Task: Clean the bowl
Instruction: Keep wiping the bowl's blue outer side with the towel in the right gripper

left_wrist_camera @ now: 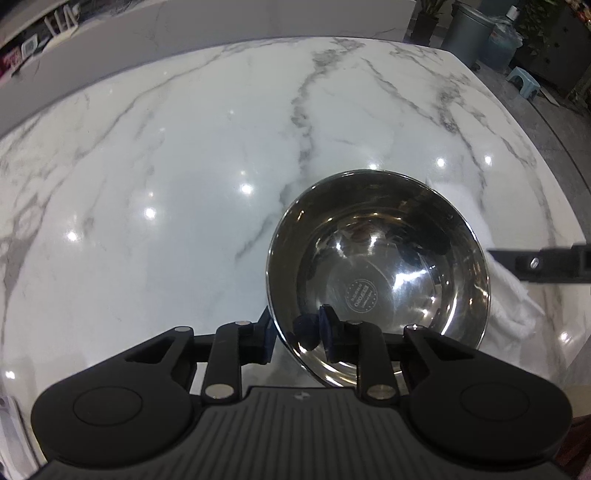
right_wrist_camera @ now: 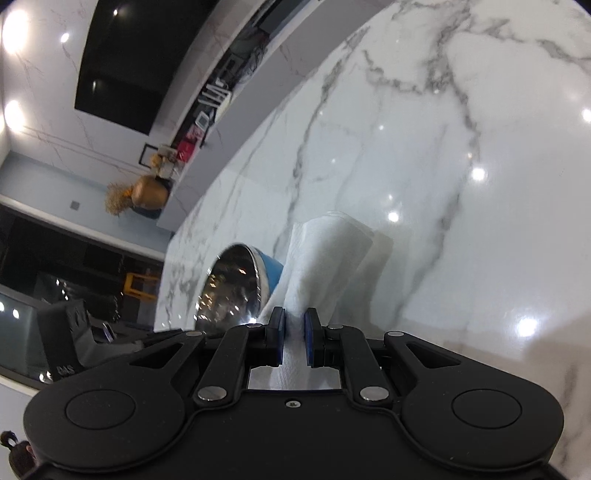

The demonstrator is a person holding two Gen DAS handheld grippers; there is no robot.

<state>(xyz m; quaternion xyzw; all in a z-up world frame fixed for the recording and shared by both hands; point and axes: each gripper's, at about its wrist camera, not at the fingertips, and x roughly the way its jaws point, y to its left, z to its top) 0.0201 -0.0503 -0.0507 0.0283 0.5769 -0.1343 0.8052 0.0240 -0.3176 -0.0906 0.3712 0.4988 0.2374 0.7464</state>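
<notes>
A steel bowl [left_wrist_camera: 376, 258] with a blue outside [right_wrist_camera: 273, 273] stands on the marble table [left_wrist_camera: 184, 184]. A round stamp shows on its bottom, and the inside looks shiny. My left gripper [left_wrist_camera: 297, 332] straddles the bowl's near rim, one pad against the outer wall and the other against the inner wall. My right gripper [right_wrist_camera: 294, 325] is shut on a folded white paper towel [right_wrist_camera: 325, 251], which hangs forward just right of the bowl [right_wrist_camera: 229, 284]. In the left wrist view the towel [left_wrist_camera: 517, 306] and a black finger of the right gripper [left_wrist_camera: 535, 264] sit beside the bowl's right side.
The white marble table [right_wrist_camera: 480, 240] stretches far ahead and to the left of the bowl. Its right edge [left_wrist_camera: 554, 184] drops to a floor with a grey bin [left_wrist_camera: 469, 29] and a small stool [left_wrist_camera: 524, 79]. A counter with clutter [right_wrist_camera: 192, 144] runs behind the table.
</notes>
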